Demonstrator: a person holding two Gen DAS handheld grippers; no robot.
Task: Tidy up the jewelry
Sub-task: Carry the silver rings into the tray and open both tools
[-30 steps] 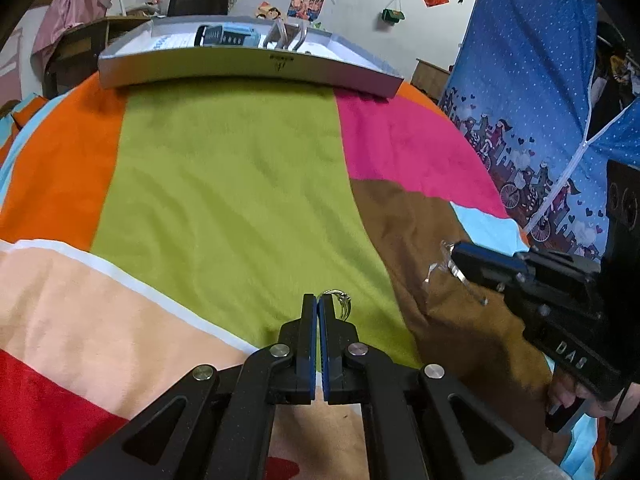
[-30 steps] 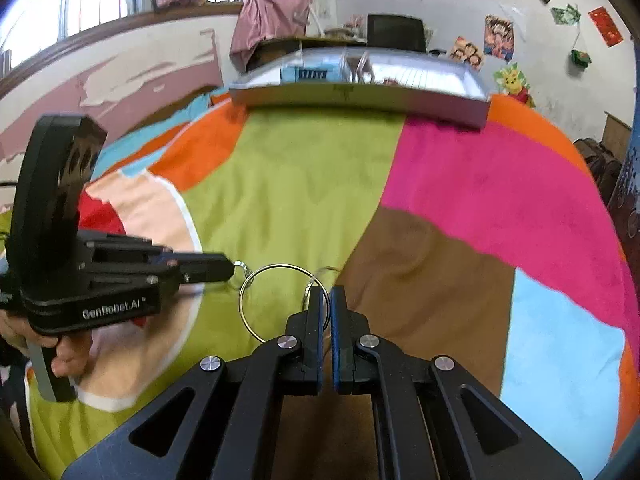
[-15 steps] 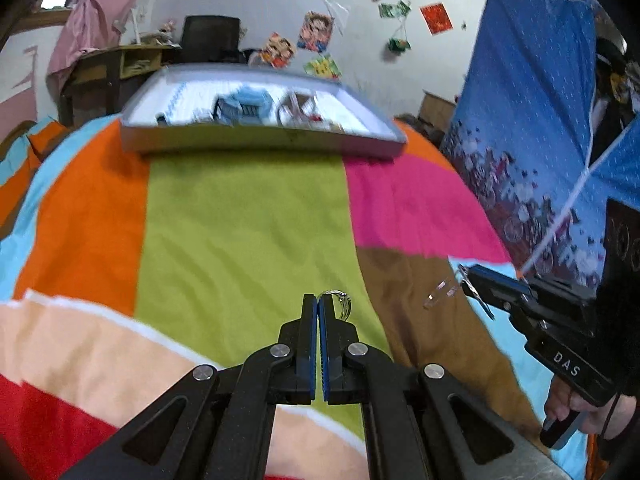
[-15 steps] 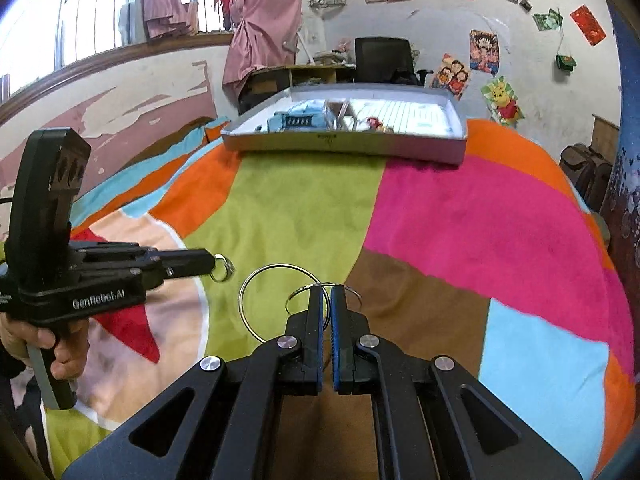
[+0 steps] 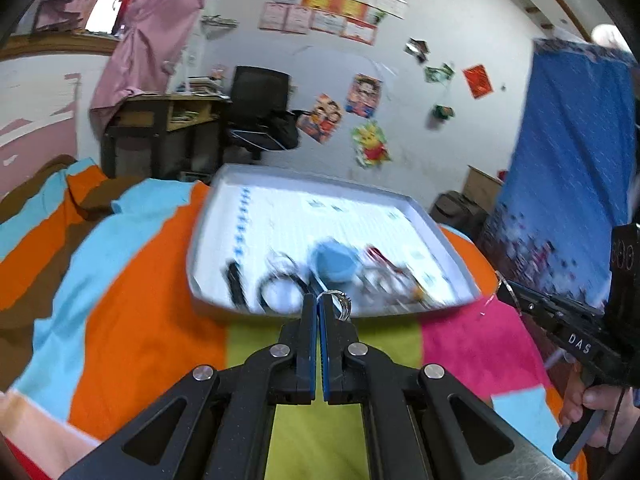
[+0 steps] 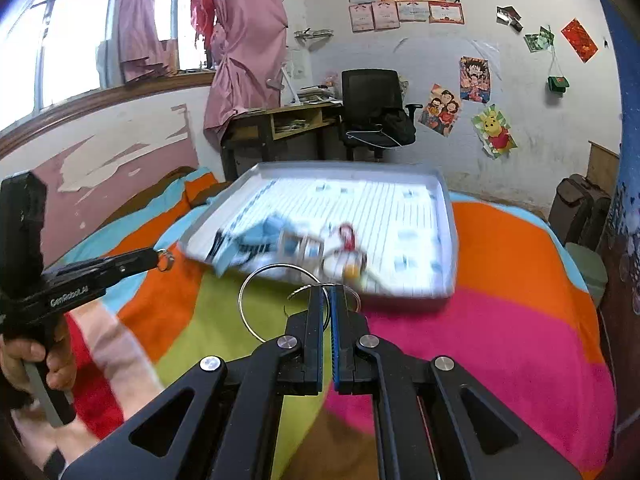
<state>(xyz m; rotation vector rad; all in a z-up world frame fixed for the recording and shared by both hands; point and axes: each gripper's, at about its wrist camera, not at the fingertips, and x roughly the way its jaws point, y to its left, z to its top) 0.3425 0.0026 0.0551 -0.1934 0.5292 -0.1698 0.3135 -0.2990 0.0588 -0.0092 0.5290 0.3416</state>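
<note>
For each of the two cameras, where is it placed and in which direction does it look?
Left wrist: on the left gripper, facing the tray; jaws shut on a ring; right gripper and hand at right.
Right wrist: on the right gripper, facing the tray; jaws shut on bangles; left gripper and hand at left.
Shared: tray, bedspread, chair.

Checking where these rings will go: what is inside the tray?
The tray holds a blue item, dark loops and blurred jewelry. Both fingers hide its near edge.
</note>
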